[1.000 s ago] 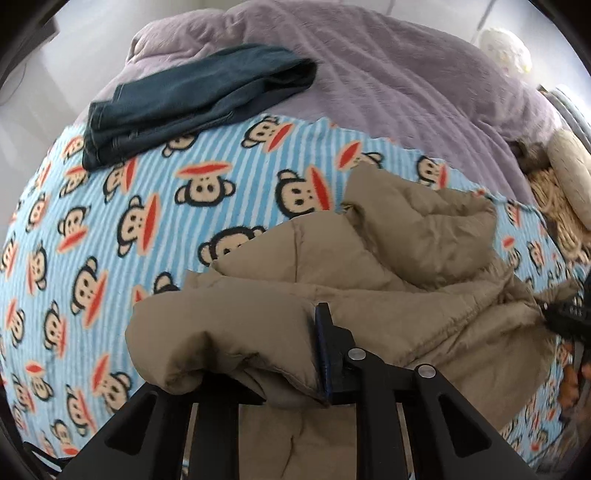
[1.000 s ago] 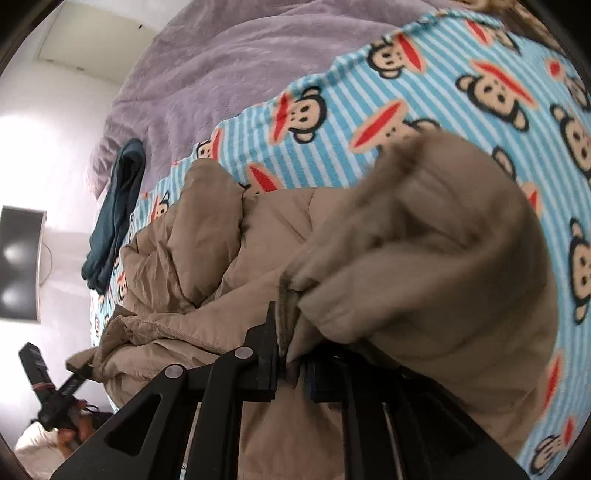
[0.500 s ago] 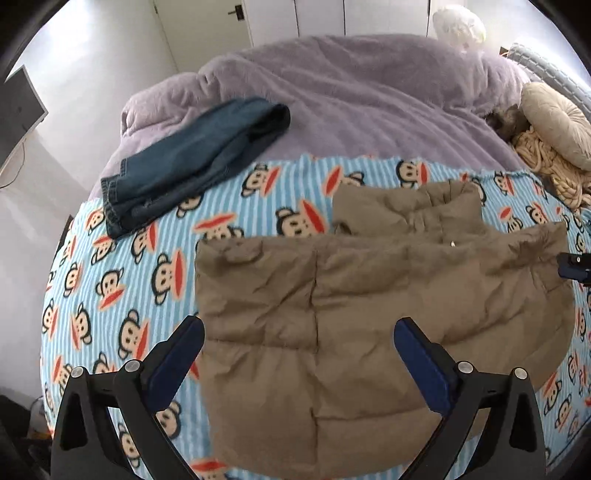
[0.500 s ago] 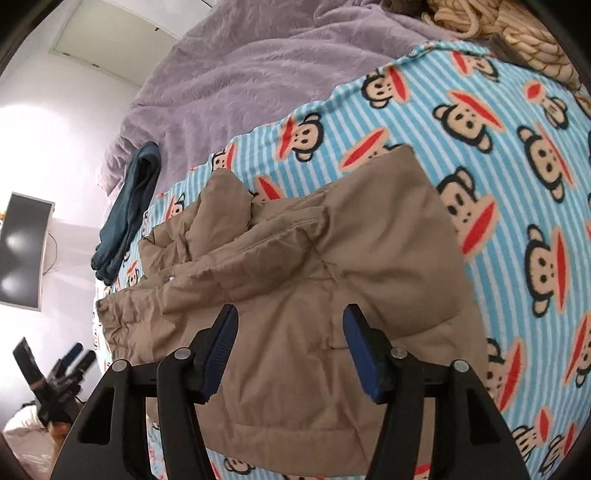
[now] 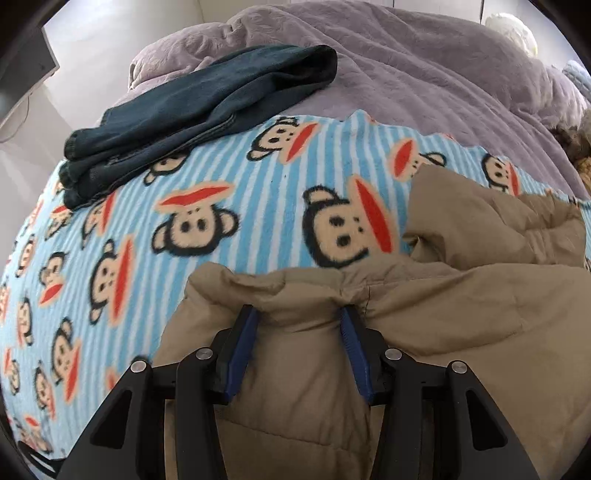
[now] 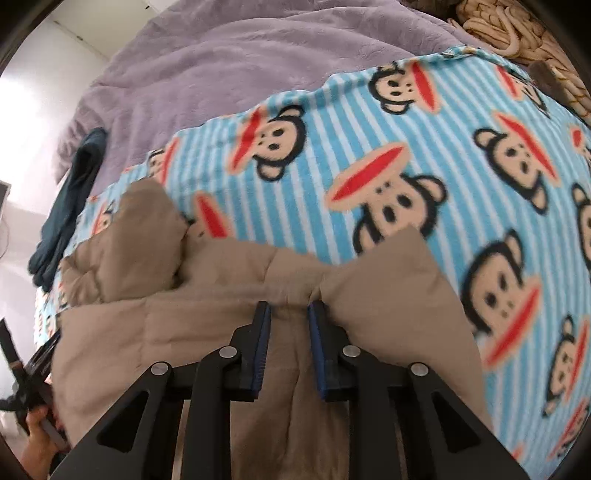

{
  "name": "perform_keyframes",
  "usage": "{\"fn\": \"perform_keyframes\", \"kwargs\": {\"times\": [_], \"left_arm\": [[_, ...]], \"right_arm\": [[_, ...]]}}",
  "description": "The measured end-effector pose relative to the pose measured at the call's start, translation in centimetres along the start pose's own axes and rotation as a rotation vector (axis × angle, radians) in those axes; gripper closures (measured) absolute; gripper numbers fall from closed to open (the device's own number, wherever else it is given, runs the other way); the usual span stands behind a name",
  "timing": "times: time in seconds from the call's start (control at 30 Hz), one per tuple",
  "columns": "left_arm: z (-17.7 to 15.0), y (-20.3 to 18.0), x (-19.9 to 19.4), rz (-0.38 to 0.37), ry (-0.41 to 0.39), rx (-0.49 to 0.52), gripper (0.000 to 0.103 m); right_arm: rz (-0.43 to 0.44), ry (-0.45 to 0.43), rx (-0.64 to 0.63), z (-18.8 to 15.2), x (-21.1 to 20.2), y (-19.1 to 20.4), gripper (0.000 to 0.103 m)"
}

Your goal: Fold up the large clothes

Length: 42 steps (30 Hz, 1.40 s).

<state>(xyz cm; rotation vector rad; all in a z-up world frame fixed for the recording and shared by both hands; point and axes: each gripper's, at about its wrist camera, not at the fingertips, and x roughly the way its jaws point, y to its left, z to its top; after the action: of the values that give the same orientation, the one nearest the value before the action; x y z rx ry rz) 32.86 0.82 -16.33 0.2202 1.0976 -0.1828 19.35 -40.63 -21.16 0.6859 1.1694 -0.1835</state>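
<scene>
A tan puffy jacket (image 5: 461,295) lies folded on a blue striped monkey-print blanket (image 5: 221,184). My left gripper (image 5: 298,314) sits at the jacket's far edge near its left corner. Its jaws are closing, and a bulge of jacket fabric fills the gap between the blue pads and puckers at their tips. In the right wrist view the same jacket (image 6: 207,295) is pinched at its far edge by my right gripper (image 6: 290,308). Its jaws are closing too, with a narrow fold gathered between the pads. The collar sticks out beyond the edge.
Folded dark jeans (image 5: 207,107) lie at the blanket's far left edge, partly on a purple bed cover (image 5: 406,74). A knitted beige cushion (image 6: 509,33) sits at the far right. A hand (image 6: 37,443) with the other gripper shows at the lower left of the right wrist view.
A second ago both grippers held bunched jacket fabric. They then opened wide above the flattened jacket. Now both have dropped to its far edge and closed in on the fabric.
</scene>
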Motion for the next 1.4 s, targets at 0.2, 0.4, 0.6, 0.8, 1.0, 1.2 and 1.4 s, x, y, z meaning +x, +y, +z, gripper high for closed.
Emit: {"fn": "perform_keyframes", "kwargs": {"times": [0.2, 0.4, 0.6, 0.8, 1.0, 1.2, 1.4], "left_arm": [[1.2, 1.2, 1.4, -0.016, 0.011, -0.053, 0.052], [1.2, 2.3, -2.7, 0.018, -0.033, -0.084, 0.052], [-0.5, 6.1, -3.9, 0.079, -0.019, -0.128, 0.052], [-1.5, 6.7, -0.3, 0.108, 0.047, -0.135, 0.045], [-1.1, 7.3, -1.6, 0.131, 0.09, -0.19, 0.042], [-3.6, 6.7, -6.7, 0.098, 0.098, -0.163, 0.042], [-7.3, 5.7, -9.6, 0.043, 0.144, -0.164, 0.042]], "right_arm": [[-0.017, -0.015, -0.024, 0.3, 1.4, 0.1, 0.081], [-0.11, -0.039, -0.106, 0.1, -1.3, 1.7, 0.078], [-0.128, -0.139, -0.071, -3.3, -7.2, -0.4, 0.077], [-0.081, -0.05, 0.064, -3.9, -4.5, -4.6, 0.078], [-0.092, -0.027, 0.123, -3.5, -4.6, -4.4, 0.078], [-0.016, -0.084, 0.147, -6.7, -10.1, -3.9, 0.057], [0.048, -0.076, 0.188, -12.6, -13.4, -3.6, 0.051]]}}
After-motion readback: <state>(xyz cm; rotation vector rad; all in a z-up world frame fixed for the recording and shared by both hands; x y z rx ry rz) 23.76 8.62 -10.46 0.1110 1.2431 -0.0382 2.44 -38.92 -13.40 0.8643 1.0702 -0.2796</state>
